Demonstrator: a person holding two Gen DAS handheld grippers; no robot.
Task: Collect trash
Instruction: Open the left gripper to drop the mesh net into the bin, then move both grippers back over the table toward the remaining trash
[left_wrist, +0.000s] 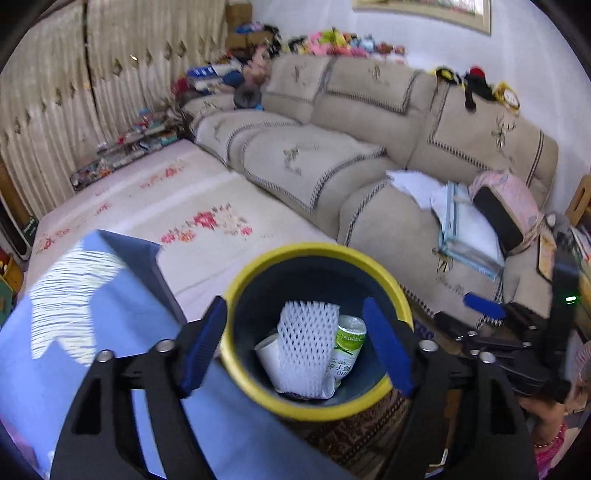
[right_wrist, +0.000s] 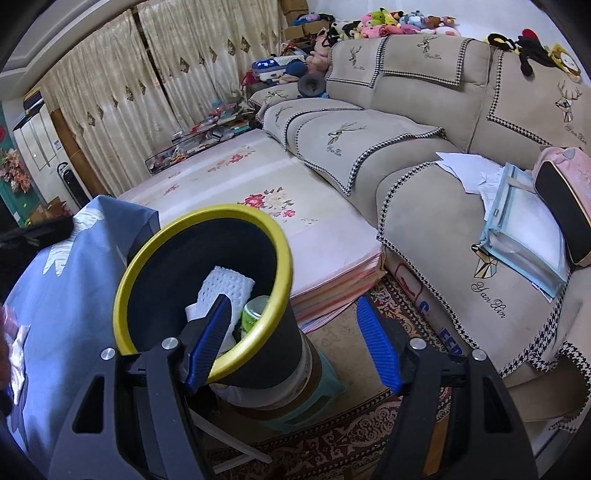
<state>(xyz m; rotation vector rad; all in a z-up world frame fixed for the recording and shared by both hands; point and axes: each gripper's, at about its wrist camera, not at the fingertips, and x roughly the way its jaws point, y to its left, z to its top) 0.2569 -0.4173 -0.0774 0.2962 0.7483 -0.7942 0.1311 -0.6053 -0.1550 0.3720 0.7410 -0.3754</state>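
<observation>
Left claw (left_wrist: 295, 341) spread wide over yellow-rimmed bin (left_wrist: 258, 391), nothing between pads; foam net (left_wrist: 306, 343), green can (left_wrist: 347, 350) inside bin; right claw (right_wrist: 291, 341) open, empty, beside bin.

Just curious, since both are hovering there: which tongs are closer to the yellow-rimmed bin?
Left. The left tongs hang open directly over the bin, framing its mouth. The right tongs are open beside it, straddling its near rim.
</observation>
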